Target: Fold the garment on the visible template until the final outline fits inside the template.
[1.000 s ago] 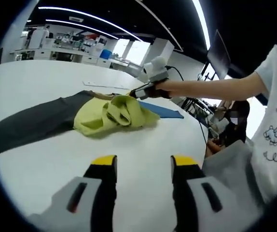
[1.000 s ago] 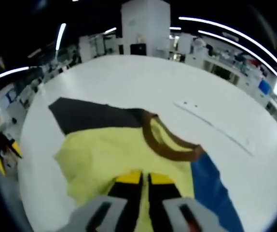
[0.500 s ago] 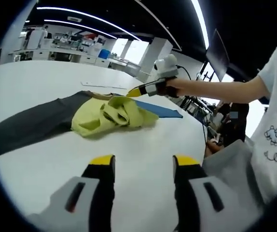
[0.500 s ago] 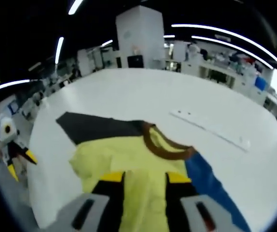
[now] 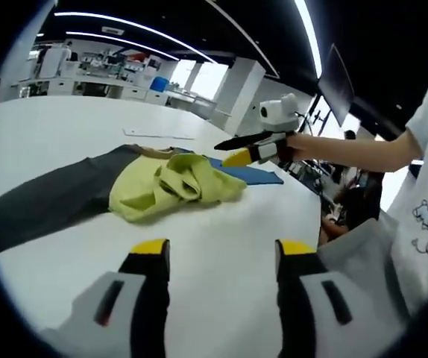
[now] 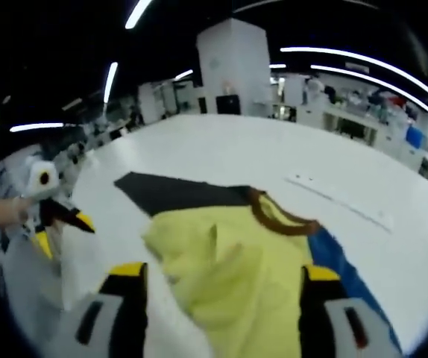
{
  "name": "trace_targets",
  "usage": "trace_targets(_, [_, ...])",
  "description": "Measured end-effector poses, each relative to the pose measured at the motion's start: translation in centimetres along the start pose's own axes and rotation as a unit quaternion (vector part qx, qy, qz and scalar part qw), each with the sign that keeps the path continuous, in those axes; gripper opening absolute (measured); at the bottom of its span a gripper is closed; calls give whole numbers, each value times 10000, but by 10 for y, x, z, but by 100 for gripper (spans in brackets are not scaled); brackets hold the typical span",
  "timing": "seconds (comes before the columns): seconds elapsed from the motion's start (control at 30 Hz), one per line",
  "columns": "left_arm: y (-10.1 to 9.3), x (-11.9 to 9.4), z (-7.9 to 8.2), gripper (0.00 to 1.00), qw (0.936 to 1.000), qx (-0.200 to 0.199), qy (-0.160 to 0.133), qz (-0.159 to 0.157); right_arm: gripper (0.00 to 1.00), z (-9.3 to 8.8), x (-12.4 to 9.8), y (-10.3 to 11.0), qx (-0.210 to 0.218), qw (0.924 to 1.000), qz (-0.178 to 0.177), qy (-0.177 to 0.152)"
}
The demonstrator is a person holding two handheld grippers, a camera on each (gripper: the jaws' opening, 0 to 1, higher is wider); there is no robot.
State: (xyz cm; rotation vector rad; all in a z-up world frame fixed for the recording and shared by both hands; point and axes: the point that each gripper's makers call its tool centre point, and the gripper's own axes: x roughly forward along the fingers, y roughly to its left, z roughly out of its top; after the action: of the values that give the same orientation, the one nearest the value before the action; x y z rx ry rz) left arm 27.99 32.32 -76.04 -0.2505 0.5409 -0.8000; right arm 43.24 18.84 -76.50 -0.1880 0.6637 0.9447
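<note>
Left gripper view: left gripper (image 5: 218, 257) low over the white tabletop (image 5: 221, 224), fingers (image 5: 148, 257) spread wide, nothing between them, yellow tips just above bare surface. Yellow garment (image 5: 173, 183) lying bunched and creased near the middle of the tabletop, well ahead of the fingers. Dark panel (image 5: 46, 201) extending out flat from under the garment toward the left edge. Blue sheet (image 5: 251, 174) flat on the tabletop, partly tucked under the garment on its right side. Right gripper (image 5: 255, 149) entering from the right, held by a hand (image 5: 297, 146), raised above the blue sheet and apart from the garment; fingers parted, holding nothing. Thin pale strip (image 5: 158, 135) lying on the tabletop beyond the garment.

Right gripper view: right gripper (image 6: 221, 276) with fingers (image 6: 130, 272) spread wide, nothing pinched, positioned above the crumpled yellow garment (image 6: 229, 268). Brown collar (image 6: 281, 216) at the far end of the garment. Dark panel (image 6: 177, 194) reaching out to the left beyond the yellow cloth; blue sheet (image 6: 341, 261) showing to the right of it. Left gripper (image 6: 57, 224) visible at the left edge, over the tabletop (image 6: 274, 160) rim, well apart from the garment.
</note>
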Motion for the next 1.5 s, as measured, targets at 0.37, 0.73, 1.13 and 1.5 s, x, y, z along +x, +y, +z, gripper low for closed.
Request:
trace_targets(0.37, [12,17,17,47,9998,172,47,73,99,-15,-21,22,-200,9997,83,107])
trace_targets(0.73, [53,56,45,29,9991,9,32,423,99,-41,-39,40,-28,9998,129,121])
trace_targets(1.13, [79,104,62,20,9973,205,241,664,99,-56,-55,33,243,9997,37,65])
trace_targets(1.5, [90,112,51,14,9957,140,533,748,99,-60,-64,31,361,9993,-93,-16])
